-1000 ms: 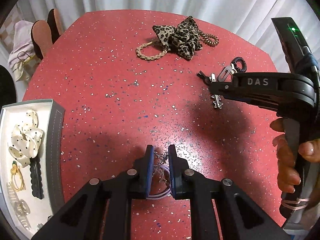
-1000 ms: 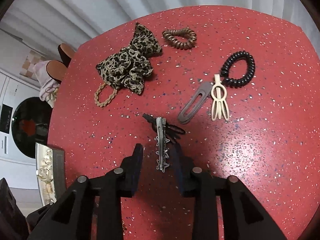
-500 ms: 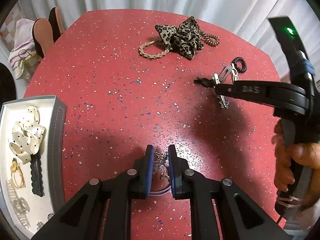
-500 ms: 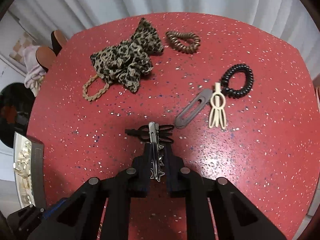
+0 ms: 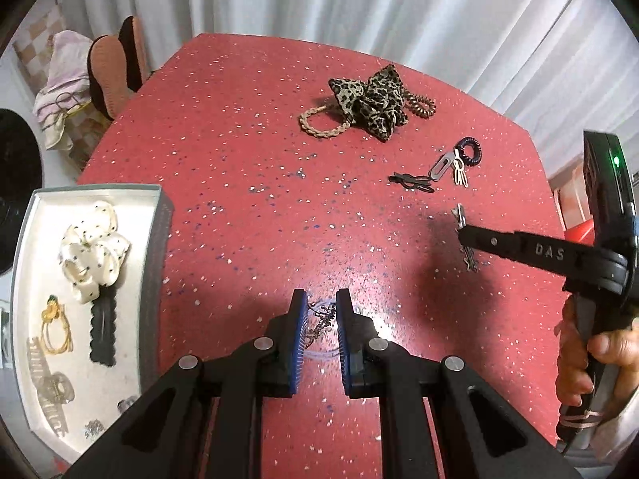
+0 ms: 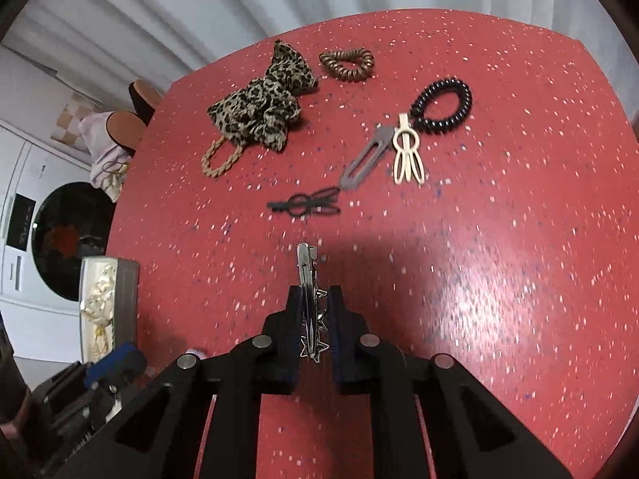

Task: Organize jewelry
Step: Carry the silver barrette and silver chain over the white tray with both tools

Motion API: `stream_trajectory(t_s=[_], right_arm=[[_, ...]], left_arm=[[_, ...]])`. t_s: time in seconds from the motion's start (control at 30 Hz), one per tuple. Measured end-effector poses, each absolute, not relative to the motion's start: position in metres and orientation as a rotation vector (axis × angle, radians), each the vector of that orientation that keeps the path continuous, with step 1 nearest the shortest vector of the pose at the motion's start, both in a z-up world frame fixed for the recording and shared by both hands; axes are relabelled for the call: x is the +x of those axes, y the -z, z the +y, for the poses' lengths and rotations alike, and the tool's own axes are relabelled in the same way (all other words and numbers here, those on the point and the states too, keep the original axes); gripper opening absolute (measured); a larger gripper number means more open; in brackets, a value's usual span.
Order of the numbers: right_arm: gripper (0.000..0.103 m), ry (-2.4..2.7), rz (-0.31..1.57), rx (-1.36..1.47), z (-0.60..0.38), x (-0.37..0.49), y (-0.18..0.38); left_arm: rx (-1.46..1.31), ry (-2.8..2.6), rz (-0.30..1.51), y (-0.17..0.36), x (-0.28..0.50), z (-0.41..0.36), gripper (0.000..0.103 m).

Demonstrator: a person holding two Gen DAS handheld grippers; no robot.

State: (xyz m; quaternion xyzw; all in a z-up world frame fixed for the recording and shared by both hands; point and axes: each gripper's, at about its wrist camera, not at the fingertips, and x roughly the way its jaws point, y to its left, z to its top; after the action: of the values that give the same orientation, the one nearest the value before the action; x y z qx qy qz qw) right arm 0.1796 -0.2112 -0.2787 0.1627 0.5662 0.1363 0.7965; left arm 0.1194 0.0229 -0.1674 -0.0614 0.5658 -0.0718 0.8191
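Two grippers loaded: right gripper (image 6: 313,323) clamps star clip (image 6: 309,303) lengthwise along its fingers, far right of tray (image 5: 157,239), while left gripper (image 5: 321,333), nearer tray, pinches small chain piece (image 5: 321,321) just right of it.

Silver star clip (image 6: 309,311) between closed jaws

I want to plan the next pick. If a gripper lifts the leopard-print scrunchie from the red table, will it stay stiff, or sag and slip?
The leopard-print scrunchie is gathered, folded fabric, so it will probably sag and squash between the fingers, not hold shape. It looks light for its bulk. The braided hair tie lies partly under it and might drag along.
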Motion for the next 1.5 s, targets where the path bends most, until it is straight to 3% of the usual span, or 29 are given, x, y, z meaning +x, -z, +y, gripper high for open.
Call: stream_trajectory(t_s=[0.8,1.5], right_arm=[[0.013,-0.375,1.201,0.31,-0.173,0.112,0.226],[0.013,-0.607,1.187,0.17,-0.03,0.103,0.195]], left_arm=[[-0.214,0.104,1.13,0.113,0.059,0.069,0.016],[-0.322,-0.129,1.082,0.106,0.009,0.194,0.016]])
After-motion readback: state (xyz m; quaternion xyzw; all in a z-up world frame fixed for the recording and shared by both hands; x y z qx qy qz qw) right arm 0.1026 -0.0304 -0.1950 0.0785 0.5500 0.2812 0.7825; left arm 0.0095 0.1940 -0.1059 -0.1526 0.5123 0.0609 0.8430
